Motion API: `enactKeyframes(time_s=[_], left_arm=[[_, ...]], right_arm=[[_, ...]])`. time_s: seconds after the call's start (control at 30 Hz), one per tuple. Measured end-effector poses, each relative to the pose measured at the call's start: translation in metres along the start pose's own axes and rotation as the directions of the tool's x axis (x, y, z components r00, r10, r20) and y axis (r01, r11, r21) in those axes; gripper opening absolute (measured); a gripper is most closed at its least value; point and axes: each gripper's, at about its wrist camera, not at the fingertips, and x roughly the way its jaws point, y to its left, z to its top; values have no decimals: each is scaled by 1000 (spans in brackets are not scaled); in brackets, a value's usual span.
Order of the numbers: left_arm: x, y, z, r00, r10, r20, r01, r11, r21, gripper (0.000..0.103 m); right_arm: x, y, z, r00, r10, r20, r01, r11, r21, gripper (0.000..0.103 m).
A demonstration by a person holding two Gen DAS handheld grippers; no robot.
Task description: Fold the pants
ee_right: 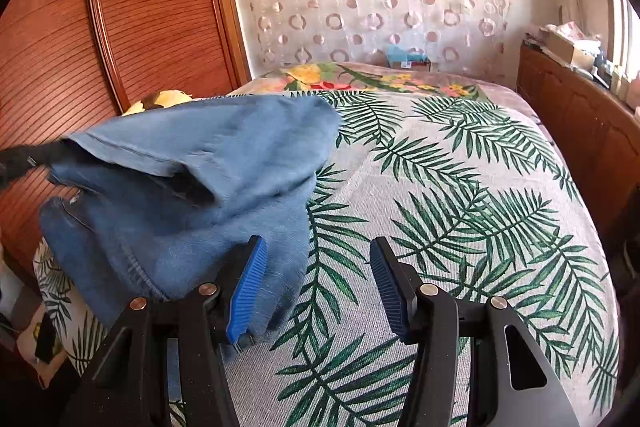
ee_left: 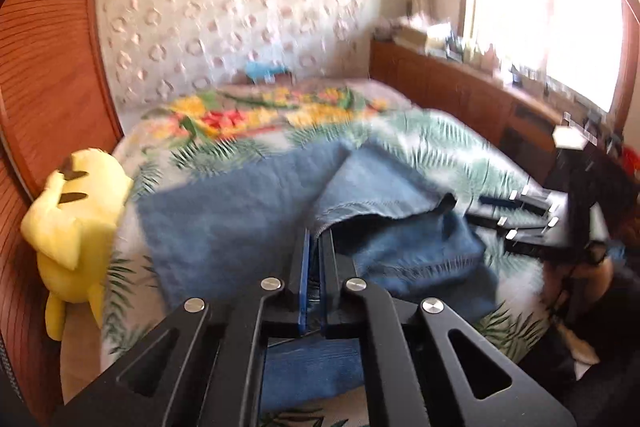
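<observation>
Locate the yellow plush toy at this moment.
In the left wrist view the yellow plush toy sits at the bed's left edge against the wooden wardrobe, just left of the jeans.

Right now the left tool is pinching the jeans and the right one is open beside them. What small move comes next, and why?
Probably bring the right tool leftward onto the free denim edge and close it. It stands open over the palm-print bedspread holding nothing, while the left tool is shut on the jeans, which lie bunched and partly lifted. A second grip would likely let you spread them flat before folding.
</observation>
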Motion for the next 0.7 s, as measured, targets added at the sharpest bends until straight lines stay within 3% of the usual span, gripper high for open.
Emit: enactKeyframes(time_s=[0.27, 0.4, 0.7], left_arm=[[-17, 29, -9, 996, 86, -3, -86, 996, -32, 4], [-4, 48, -25, 989, 132, -60, -136, 988, -69, 4], [13, 59, -52, 981, 148, -126, -161, 982, -99, 4]], right_arm=[[5, -11, -2, 1000, 1, 11, -1, 1000, -7, 55], [6, -14, -2, 1000, -1, 10, 1, 1000, -6, 55], [9, -9, 3, 999, 26, -19, -27, 999, -35, 55]])
